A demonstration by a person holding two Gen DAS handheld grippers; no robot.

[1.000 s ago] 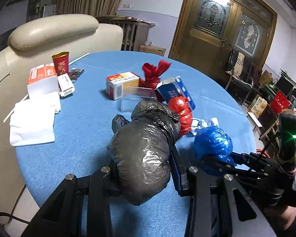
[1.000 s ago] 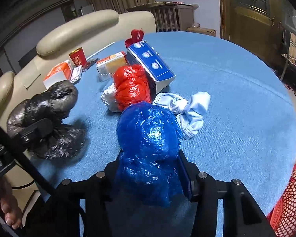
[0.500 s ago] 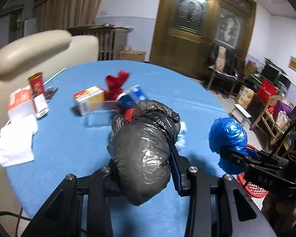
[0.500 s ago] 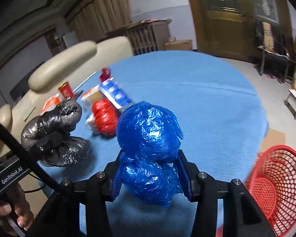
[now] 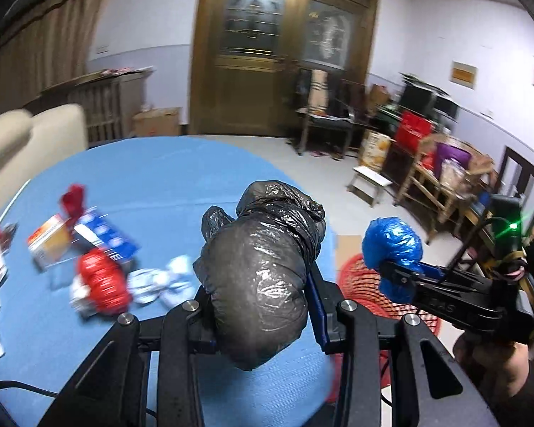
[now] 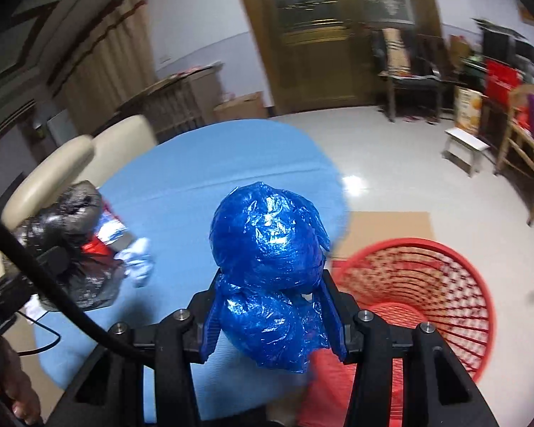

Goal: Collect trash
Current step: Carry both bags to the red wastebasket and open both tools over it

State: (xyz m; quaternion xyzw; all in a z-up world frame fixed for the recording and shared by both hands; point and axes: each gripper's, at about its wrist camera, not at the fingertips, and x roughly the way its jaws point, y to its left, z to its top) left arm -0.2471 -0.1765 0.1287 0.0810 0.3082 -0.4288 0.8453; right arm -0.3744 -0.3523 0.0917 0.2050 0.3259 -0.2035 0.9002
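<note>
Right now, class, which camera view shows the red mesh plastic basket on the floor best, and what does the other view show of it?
The right wrist view shows the red mesh plastic basket best: its rim, wall and inside are visible. The left wrist view shows only slivers of the basket, hidden behind both tools and the bags they hold.

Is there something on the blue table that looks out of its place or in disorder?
Yes. Loose trash lies scattered on the blue table: a red bag, a crumpled white and blue cloth and small cartons, some askew. The black bag and blue bag are held in the grippers. The view is blurred.
</note>
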